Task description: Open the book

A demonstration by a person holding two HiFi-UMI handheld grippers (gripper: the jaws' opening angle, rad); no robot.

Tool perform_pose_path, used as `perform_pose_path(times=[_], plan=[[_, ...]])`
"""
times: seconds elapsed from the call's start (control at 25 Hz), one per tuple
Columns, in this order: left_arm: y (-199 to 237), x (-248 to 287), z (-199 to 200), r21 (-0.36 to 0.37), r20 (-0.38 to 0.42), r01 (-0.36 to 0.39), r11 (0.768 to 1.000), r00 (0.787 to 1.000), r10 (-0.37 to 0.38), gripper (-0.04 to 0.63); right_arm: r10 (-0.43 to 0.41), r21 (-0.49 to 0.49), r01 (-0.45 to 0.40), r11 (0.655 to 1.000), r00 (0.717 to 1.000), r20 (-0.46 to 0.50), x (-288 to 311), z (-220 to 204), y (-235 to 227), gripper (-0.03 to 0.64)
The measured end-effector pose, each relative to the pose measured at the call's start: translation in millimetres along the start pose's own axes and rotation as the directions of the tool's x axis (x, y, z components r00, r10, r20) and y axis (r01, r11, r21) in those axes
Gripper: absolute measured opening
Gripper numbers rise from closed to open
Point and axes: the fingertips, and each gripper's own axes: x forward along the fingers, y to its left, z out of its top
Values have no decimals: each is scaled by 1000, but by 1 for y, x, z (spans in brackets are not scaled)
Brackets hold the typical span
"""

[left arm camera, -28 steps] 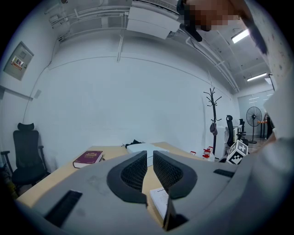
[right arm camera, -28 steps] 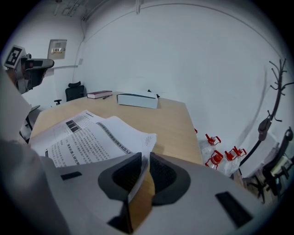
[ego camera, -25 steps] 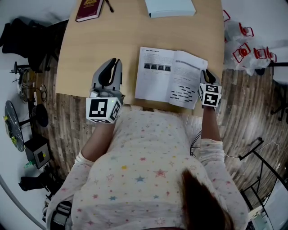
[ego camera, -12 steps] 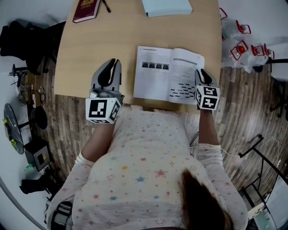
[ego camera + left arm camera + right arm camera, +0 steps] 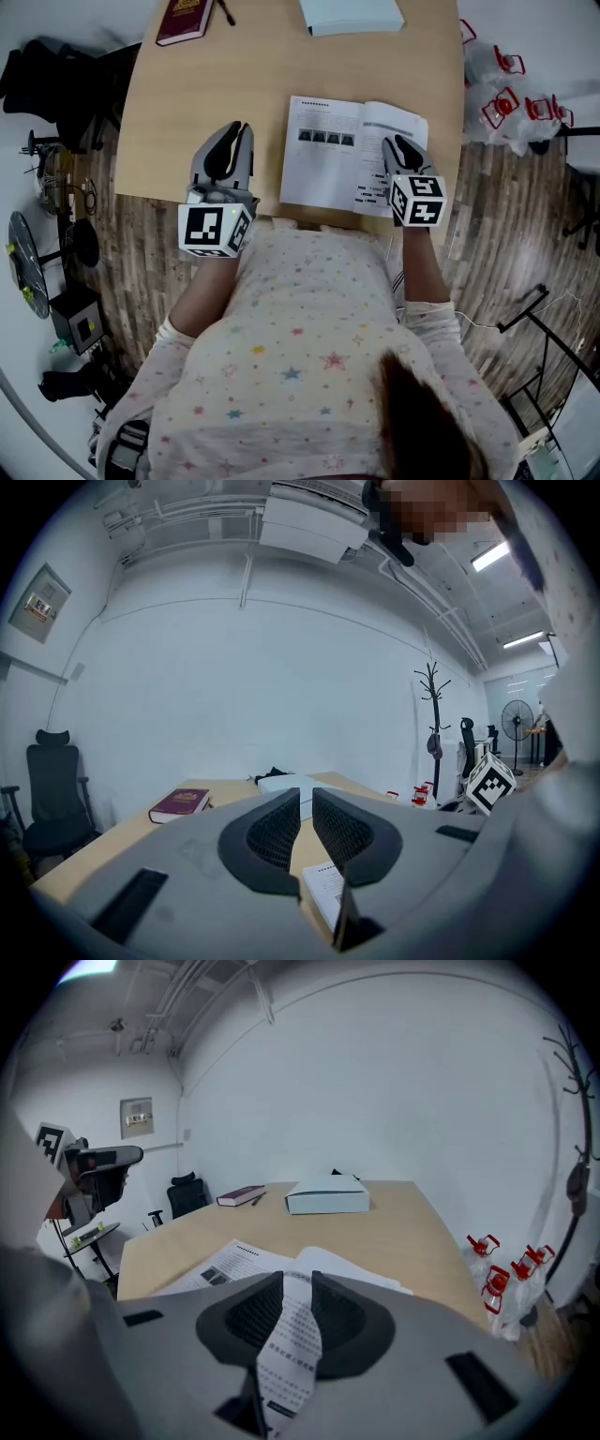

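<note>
The book lies open on the wooden table, near its front edge. My right gripper is over the book's right half, shut on a printed page that curls up between its jaws. The left page with small photos lies flat. My left gripper rests on the table to the left of the book, apart from it. Its jaws stand almost together with nothing between them, and a corner of the book shows below them.
A maroon book and a pen lie at the table's far left. A pale blue box sits at the far middle. Red-handled items lie on the floor to the right. An office chair stands at the left.
My right gripper has moved left and up over the book, carrying the right page with it so the page curls inward. The left gripper has not moved.
</note>
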Motion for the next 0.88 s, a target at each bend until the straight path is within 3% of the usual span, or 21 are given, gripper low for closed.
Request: perform_pose_path(times=[0.24,0.4,0.88], plan=[[2,1,1,0,0,-4,1000,1000,4,48,49,-43,-51,998,998,-34,11,-5,24,99],[0,3,1,-1,0,3,1000,1000,-3,48,21,-102,-30,994,996,-81,16,-22,22,98],[1,12,0,-1,-4,26,1000,1000,-26,47,-4,-67,-6,998,989,-145,24,-49,7,98]])
